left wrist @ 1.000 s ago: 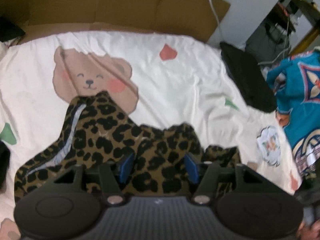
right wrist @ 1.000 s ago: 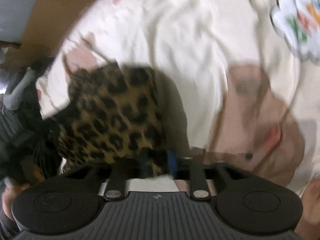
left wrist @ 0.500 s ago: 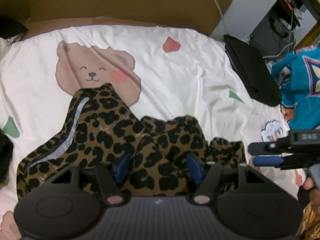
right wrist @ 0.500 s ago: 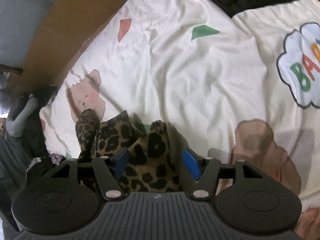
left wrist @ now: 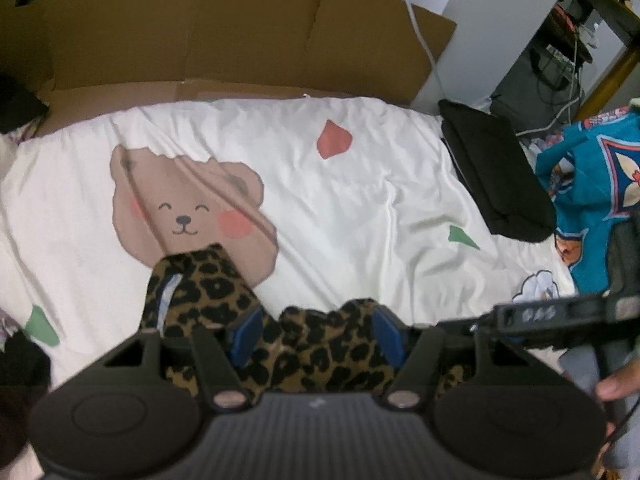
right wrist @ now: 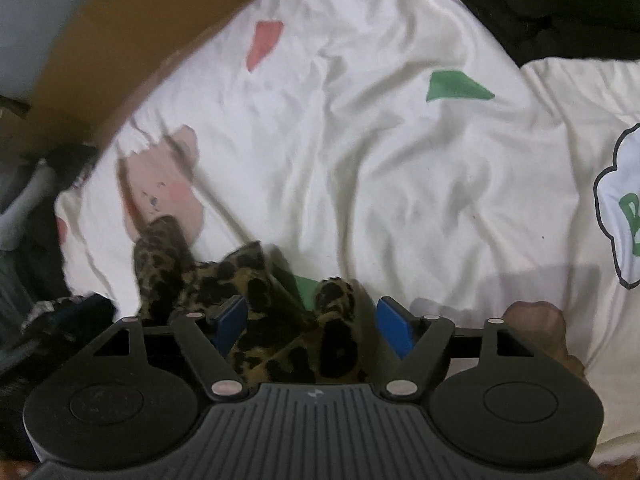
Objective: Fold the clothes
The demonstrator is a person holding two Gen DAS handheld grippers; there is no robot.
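since half a second ago the leopard-print garment (left wrist: pixel 208 292) is bunching closer under both grippers, covering less of the white bear-print sheet (left wrist: pixel 360 208), and the right gripper is reaching further into the left wrist view.

the left gripper (left wrist: pixel 316 330) is hovering released, its blue pads spread with leopard cloth lying between and under them, not pinched. the right gripper (right wrist: pixel 312 320) is likewise spreading wide, a crumpled fold of the same garment (right wrist: pixel 280 320) sitting between its pads.

the garment is lying on the sheet just below the printed bear face (left wrist: pixel 188 216). beyond the bear, a cardboard panel (left wrist: pixel 224 36) is standing along the sheet's far edge; to the bear's right, black folded cloth (left wrist: pixel 496 176) and a teal patterned fabric (left wrist: pixel 588 200) are lying.
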